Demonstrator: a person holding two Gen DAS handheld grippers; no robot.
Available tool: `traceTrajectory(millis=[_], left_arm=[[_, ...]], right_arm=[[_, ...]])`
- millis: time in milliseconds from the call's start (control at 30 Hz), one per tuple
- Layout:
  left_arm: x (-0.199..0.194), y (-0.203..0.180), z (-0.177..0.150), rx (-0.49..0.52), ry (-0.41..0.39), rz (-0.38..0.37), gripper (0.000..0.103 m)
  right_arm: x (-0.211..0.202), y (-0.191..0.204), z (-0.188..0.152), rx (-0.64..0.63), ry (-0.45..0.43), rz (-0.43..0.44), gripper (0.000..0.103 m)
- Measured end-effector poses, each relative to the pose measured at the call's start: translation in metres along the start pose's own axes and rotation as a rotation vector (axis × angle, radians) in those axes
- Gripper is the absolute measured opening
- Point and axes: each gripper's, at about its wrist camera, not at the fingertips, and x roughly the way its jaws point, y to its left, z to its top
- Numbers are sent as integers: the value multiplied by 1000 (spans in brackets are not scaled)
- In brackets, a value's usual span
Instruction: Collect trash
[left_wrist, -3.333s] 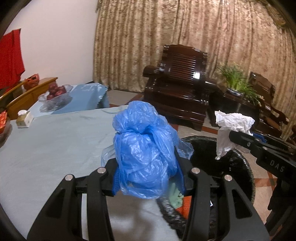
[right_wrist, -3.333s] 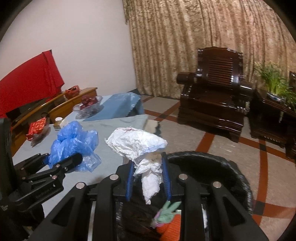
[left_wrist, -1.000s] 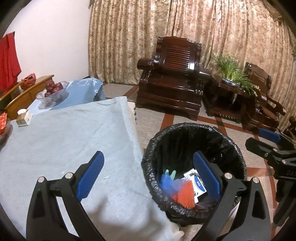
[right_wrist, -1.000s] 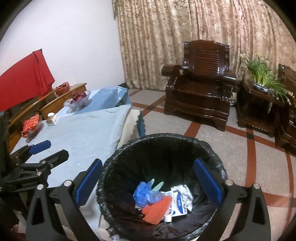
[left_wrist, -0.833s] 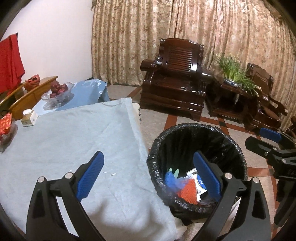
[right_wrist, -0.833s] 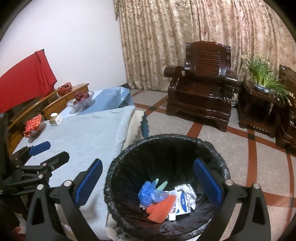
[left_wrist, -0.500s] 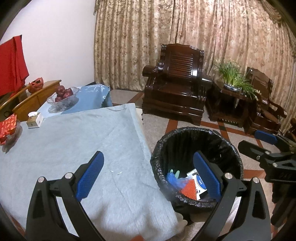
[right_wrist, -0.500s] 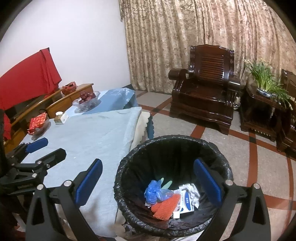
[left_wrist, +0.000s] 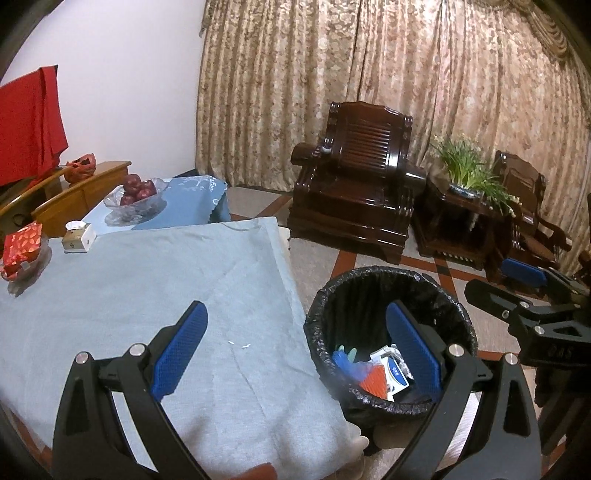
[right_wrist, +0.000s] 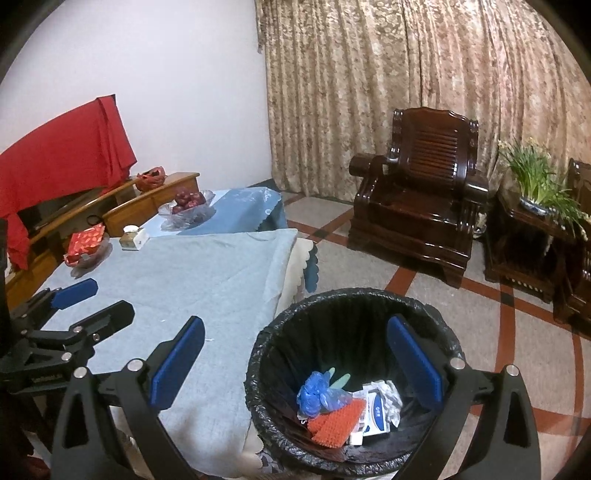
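Observation:
A black-lined trash bin stands on the floor beside the table; it also shows in the right wrist view. Inside lie a blue plastic bag, an orange mesh piece, a white box and crumpled white paper. My left gripper is open and empty, above the table's edge and the bin. My right gripper is open and empty, above the bin. Each gripper shows in the other's view: the right one, the left one.
The table carries a light blue cloth. At its far end are a glass bowl of red fruit, a small box and a red packet. Dark wooden armchairs and a potted plant stand beyond.
Both grippers have let go of the blue bag and the white paper, which now lie in the bin. Both have since pulled up and back, so the bin looks smaller.

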Motion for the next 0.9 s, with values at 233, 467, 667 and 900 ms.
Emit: traceTrajectory(millis=[233, 467, 667, 900], left_arm=[[-6, 1, 2, -10, -13, 9, 95], [-8, 3, 1, -13, -18, 14, 95], [-8, 4, 1, -12, -18, 13, 95], [-8, 4, 1, -13, -19, 13, 95]], right_arm=[[-1, 3, 1, -11, -7, 4, 97], [-1, 5, 0, -20, -7, 8, 97], [-1, 6, 1, -23, -7, 10, 97], [-1, 7, 1, -24, -8, 10, 97]])
